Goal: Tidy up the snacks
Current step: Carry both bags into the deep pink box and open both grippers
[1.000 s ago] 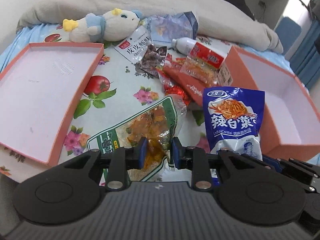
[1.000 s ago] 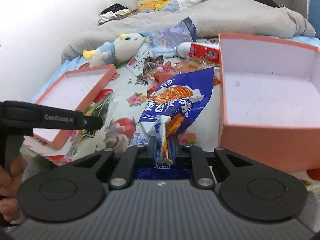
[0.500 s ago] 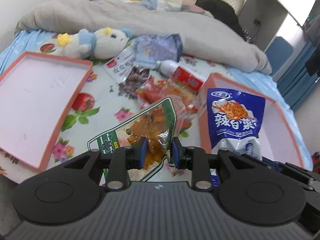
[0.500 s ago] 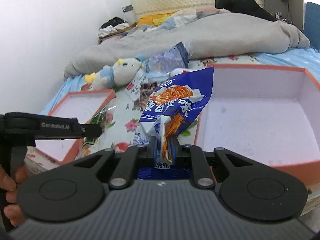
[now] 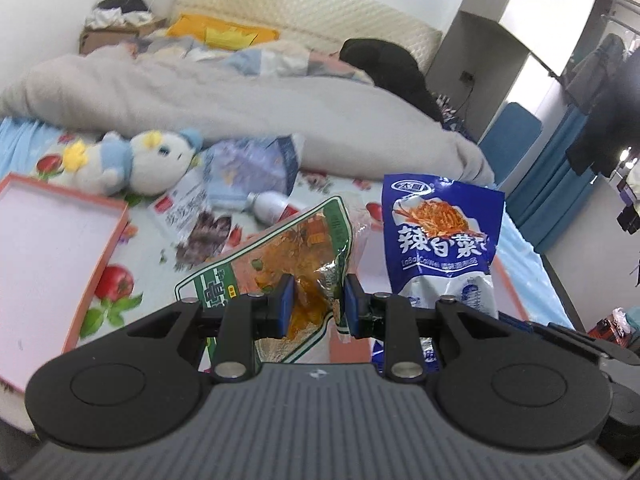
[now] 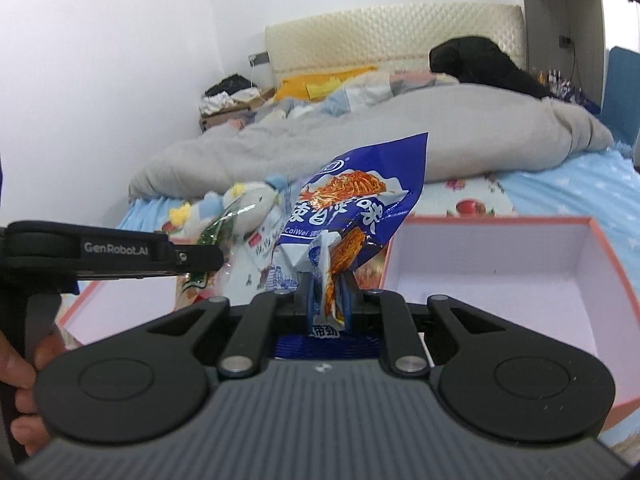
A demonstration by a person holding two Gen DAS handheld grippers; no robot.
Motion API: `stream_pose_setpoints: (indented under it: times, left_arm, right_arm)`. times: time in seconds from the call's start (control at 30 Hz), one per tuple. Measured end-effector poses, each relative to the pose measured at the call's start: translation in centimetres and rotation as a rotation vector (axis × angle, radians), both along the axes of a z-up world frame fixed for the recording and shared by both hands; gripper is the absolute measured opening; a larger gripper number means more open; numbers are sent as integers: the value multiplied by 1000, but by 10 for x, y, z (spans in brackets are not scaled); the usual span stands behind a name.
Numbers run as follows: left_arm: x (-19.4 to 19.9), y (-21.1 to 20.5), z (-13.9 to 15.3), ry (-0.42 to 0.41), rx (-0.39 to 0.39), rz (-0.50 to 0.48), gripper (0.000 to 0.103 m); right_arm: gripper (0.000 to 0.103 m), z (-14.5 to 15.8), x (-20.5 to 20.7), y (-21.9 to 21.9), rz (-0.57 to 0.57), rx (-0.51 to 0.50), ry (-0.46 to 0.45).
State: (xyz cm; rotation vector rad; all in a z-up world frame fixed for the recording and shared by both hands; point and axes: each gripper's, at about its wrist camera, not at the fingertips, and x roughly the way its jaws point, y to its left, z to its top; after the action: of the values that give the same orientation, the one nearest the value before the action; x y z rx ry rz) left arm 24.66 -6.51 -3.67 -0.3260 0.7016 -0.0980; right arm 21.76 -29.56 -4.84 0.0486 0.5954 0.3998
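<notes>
Snack packets (image 5: pixel 276 264) (image 6: pixel 352 208) hide the box (image 6: pixel 500 264) edge, fingers clamped.

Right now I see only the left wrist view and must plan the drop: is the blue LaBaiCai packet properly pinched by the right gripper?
Observer: Yes. The right gripper is shut on the folded bottom edge of the blue LaBaiCai packet, which stands upright.
Operator: Where is the pink box from there?
Observer: The pink box lies open just right of the packet, its white floor showing.
Operator: And my left gripper, seen from outside?
Observer: The left gripper reaches in from the left, with a bare hand on its handle.
</notes>
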Motion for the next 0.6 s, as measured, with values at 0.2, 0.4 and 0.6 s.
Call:
stream_pose_setpoints:
  times: [0.2,0.4,0.6]
  left_arm:
    - [19,-18,22,-50,-14,-27,31]
    - [39,-50,29,-70,-25,-87,31]
    - [71,-90,8,-26,-35,-162,31]
  right_arm:
    - [17,20,11,-17,-25,-3,-57]
    - [17,25,21,-42,-73,-3,-77]
    - [17,7,38,-78,-156,-13,-32]
